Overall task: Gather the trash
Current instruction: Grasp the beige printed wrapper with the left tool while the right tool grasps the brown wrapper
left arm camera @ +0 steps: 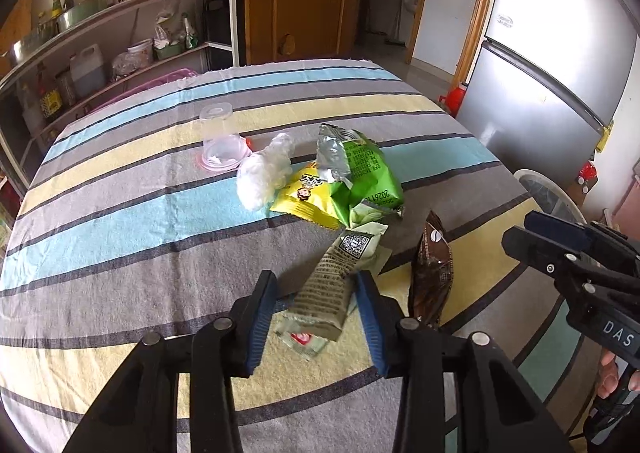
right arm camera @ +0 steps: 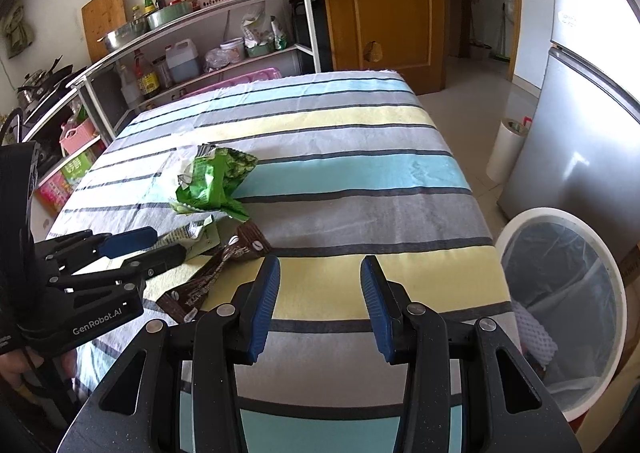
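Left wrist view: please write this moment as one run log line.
left gripper: jaws around pale green wrapper, grip unclear | right gripper: open, empty | bin: beside table

Both grippers are matte black plastic with round silver screw heads at the linkage pivots and ribbed blue pads lining their fingers. The left gripper [right arm camera: 160,247] carries white "GenRobot.AI" lettering on its side; the right gripper [left arm camera: 516,229] shows white letters "DAS"
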Available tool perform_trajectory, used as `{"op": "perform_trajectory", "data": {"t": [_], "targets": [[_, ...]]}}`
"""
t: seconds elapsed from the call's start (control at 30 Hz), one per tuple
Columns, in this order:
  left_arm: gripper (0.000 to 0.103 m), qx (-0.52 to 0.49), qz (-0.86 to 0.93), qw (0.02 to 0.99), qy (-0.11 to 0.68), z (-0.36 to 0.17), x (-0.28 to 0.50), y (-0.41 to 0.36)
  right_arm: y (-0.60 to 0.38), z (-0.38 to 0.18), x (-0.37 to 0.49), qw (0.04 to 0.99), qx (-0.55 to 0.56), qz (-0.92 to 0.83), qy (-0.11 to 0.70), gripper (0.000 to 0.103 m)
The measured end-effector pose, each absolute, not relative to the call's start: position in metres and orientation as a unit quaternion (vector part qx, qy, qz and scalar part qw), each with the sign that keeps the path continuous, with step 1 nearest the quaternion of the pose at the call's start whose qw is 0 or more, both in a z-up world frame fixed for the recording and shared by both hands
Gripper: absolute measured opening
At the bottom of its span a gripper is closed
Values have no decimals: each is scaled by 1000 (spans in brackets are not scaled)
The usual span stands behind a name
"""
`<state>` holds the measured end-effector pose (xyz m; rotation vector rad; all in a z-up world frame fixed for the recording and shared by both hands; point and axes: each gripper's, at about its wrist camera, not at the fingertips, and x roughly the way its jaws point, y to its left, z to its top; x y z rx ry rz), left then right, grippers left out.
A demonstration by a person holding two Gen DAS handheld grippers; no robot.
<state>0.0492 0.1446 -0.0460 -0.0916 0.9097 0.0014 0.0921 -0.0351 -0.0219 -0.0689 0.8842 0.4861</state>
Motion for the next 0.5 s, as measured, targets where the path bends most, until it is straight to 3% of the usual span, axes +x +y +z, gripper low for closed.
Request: {"op": "perform_trajectory", "data": {"t": [0.17, 0.5], "targets": [[30, -56, 7, 898, 437, -45, 45, 158, -15, -25, 92, 864, -36, 260, 429, 43], [29, -71, 35, 898, 433, -45, 35, 182, 6, -28, 92, 856, -34, 279, 434, 43]]}}
